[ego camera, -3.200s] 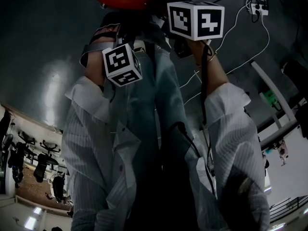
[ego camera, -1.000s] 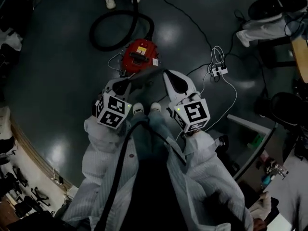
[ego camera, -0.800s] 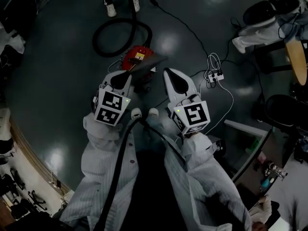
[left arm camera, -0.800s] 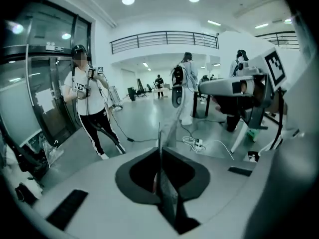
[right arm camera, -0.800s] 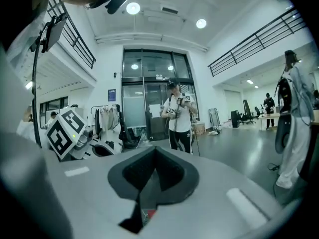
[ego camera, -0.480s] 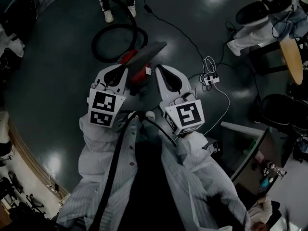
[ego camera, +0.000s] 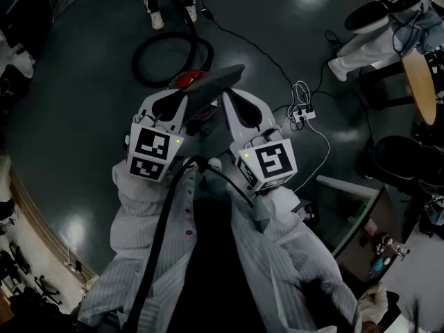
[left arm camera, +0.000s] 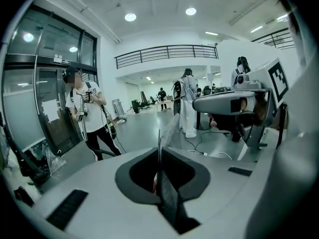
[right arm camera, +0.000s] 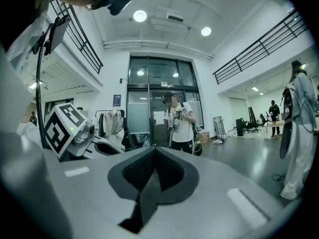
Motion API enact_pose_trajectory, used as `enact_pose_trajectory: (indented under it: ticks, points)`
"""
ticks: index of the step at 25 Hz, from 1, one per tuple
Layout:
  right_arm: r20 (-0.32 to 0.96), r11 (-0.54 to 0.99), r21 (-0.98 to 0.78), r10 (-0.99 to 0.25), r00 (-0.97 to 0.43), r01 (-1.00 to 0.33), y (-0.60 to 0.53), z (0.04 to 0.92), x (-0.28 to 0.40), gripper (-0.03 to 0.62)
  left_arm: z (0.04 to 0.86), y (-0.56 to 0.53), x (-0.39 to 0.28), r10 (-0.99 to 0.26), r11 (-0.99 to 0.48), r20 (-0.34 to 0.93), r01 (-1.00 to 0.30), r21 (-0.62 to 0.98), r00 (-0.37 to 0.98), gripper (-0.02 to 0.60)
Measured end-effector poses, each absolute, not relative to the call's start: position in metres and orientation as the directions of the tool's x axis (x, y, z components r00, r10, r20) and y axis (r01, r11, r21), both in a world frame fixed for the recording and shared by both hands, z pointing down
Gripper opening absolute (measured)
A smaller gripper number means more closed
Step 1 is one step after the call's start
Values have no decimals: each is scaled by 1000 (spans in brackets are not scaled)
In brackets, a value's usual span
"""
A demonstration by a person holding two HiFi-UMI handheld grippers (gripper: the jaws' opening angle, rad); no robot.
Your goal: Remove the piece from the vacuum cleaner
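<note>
In the head view the red vacuum cleaner (ego camera: 182, 80) sits on the dark floor, mostly hidden behind a flat grey piece (ego camera: 214, 85). My left gripper (ego camera: 179, 103) is shut on that piece and holds it up in the air above the cleaner. In the left gripper view the piece (left arm camera: 167, 133) shows edge-on, a thin plate standing between the pads of my left gripper (left arm camera: 159, 161). My right gripper (ego camera: 232, 97) hovers just right of the piece, shut with nothing in it. In its own view the right gripper (right arm camera: 153, 168) shows its pads pressed together.
The black hose (ego camera: 161, 53) loops on the floor behind the cleaner. A white power strip (ego camera: 302, 114) with cables lies to the right. A person (right arm camera: 179, 121) in a white shirt stands ahead near glass doors. Chairs (ego camera: 371, 16) and a round table (ego camera: 422, 75) stand far right.
The view has drawn back from the cleaner. Both grippers have risen, and the grey piece in the left one has come up off the red cleaner. The right gripper has stayed shut.
</note>
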State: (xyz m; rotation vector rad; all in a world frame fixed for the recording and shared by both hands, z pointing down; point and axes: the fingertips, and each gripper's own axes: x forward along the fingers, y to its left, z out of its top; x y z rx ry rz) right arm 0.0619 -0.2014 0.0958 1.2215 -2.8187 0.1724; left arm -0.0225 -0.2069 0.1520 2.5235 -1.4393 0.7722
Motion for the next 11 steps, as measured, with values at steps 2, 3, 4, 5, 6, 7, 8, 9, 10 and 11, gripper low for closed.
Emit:
enact_pose_trajectory:
  ticks: [2, 3, 4, 5, 6, 7, 8, 9, 10, 11]
  points:
    - [101, 679, -76, -723, -684, -730, -202, 94, 57, 0, 152, -208, -26, -763, -538, 495, -833, -130, 416, 25]
    - [101, 680, -76, -722, -684, -729, -203, 94, 55, 0, 152, -208, -27, -762, -539, 494, -832, -128, 418, 25]
    - [103, 681, -77, -721, -686, -728, -202, 94, 52, 0, 153, -208, -29, -762, -539, 494, -832, -127, 419, 25]
    - [104, 683, -78, -719, -688, -726, -202, 94, 50, 0, 153, -208, -31, -762, -539, 494, -833, -126, 419, 25]
    - [104, 685, -79, -717, -689, -724, -202, 95, 47, 0, 153, -208, -33, -763, -538, 494, -833, -127, 418, 25]
    - [104, 686, -80, -716, -691, -723, -202, 95, 44, 0, 153, -208, -35, -763, -538, 494, -833, -128, 416, 25]
    - [105, 687, -80, -715, -691, -722, -202, 96, 43, 0, 154, -208, -37, -764, -537, 494, -834, -130, 415, 25]
    - [105, 687, -79, -715, -691, -722, -202, 97, 42, 0, 155, -209, -38, -764, -536, 495, -834, -132, 413, 25]
    - [106, 686, -79, -715, -691, -723, -202, 99, 41, 0, 155, -209, -39, -765, -536, 495, -834, -134, 412, 25]
    - [106, 686, -79, -716, -690, -723, -202, 100, 41, 0, 156, -209, -39, -765, -535, 496, -834, -136, 410, 25]
